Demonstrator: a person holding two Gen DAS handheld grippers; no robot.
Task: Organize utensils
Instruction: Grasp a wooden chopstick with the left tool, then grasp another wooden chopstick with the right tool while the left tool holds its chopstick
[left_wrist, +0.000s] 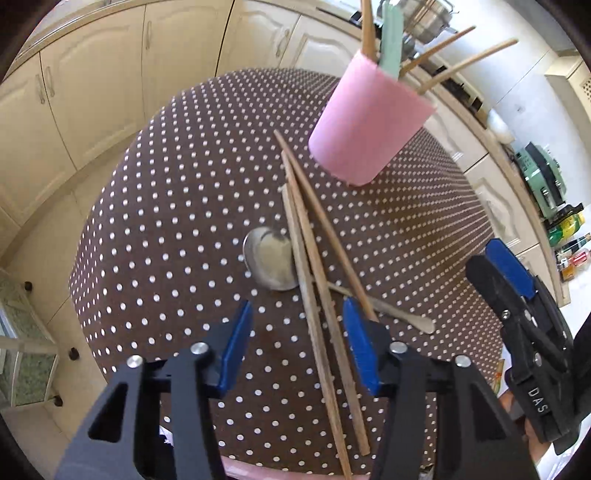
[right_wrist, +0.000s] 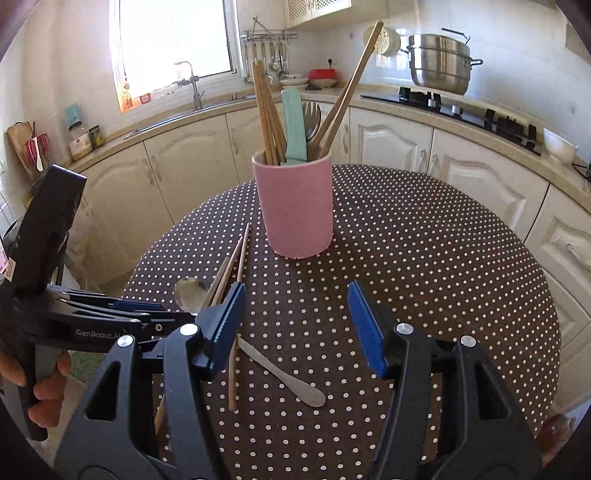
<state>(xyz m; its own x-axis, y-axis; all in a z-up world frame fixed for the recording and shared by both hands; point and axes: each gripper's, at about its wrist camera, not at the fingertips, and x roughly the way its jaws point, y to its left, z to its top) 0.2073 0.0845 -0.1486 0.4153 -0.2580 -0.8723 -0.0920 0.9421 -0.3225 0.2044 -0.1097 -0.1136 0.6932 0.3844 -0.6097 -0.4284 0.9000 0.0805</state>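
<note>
Blue-padded left claw (left_wrist: 297, 343) angled down, straddling chopsticks (left_wrist: 314, 295).

Two close wrist views over the dotted table (left_wrist: 184, 221), sharing the pink cup (right_wrist: 297, 206).

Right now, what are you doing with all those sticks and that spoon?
A person is tidying utensils with a handheld gripper in each hand. The left gripper is lowered over the loose wooden chopsticks lying across a metal spoon on the dotted tablecloth, its pads either side of them but not pinching yet. The right gripper hangs open beside them, holding nothing. The pink cup already holds other chopsticks and cutlery.
</note>
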